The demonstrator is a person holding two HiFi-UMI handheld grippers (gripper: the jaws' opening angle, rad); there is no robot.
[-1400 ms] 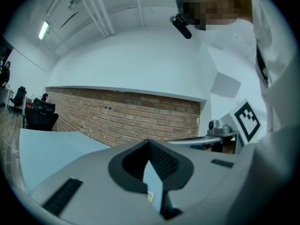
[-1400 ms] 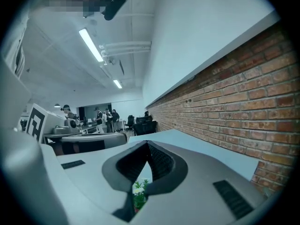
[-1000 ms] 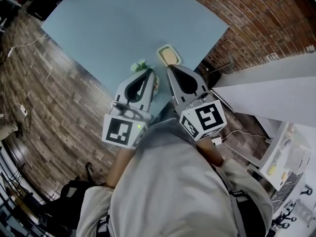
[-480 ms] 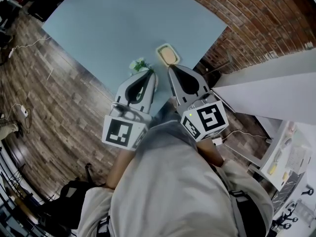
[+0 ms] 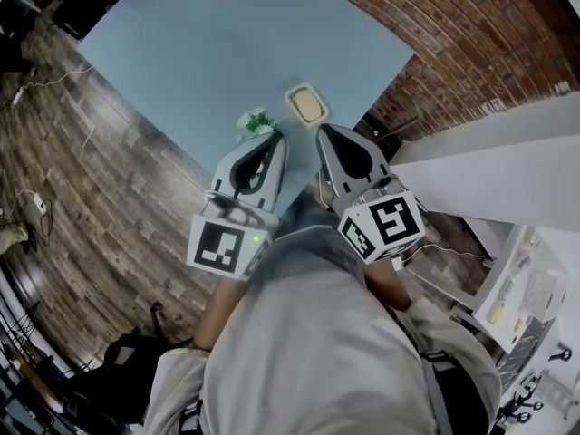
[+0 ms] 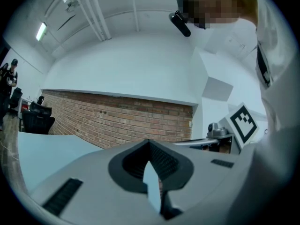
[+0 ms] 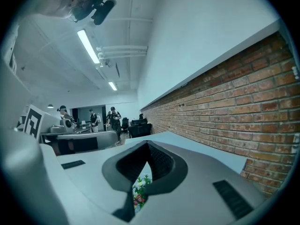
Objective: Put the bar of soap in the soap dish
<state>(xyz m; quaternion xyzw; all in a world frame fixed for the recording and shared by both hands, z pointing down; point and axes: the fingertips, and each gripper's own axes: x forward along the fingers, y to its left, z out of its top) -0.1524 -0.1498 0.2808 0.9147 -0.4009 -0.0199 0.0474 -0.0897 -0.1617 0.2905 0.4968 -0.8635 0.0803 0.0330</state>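
- My left claw [image 5: 275,138] is closed, jaw tips together and nothing between them. The left gripper view [image 6: 149,141] confirms this.
- My right claw [image 5: 323,130] is likewise closed and empty, as its own view [image 7: 148,143] shows.
- Both claws are held side by side over the tabletop [image 5: 217,43] at the corner nearest me, tips pointing away from my body.
- The soap dish [image 5: 293,95] sits on the tabletop near that corner, close to the edge facing the brick wall [image 5: 471,34].
- The bar of soap [image 5: 310,107], tan in colour, lies inside the dish.
- Neither claw touches the dish. In the head view it lies just past the right claw's tip, with clear tabletop between them.
- A small bunch of flowers [image 5: 256,120] stands on the tabletop, near the dish but apart from it, on the side toward the wooden floor [image 5: 82,179].
- In the head view the left claw's tip appears just beside the flowers; whether they touch I cannot tell.
- The flowers [image 7: 140,191] also show through the slit behind the right claw's closed tips.
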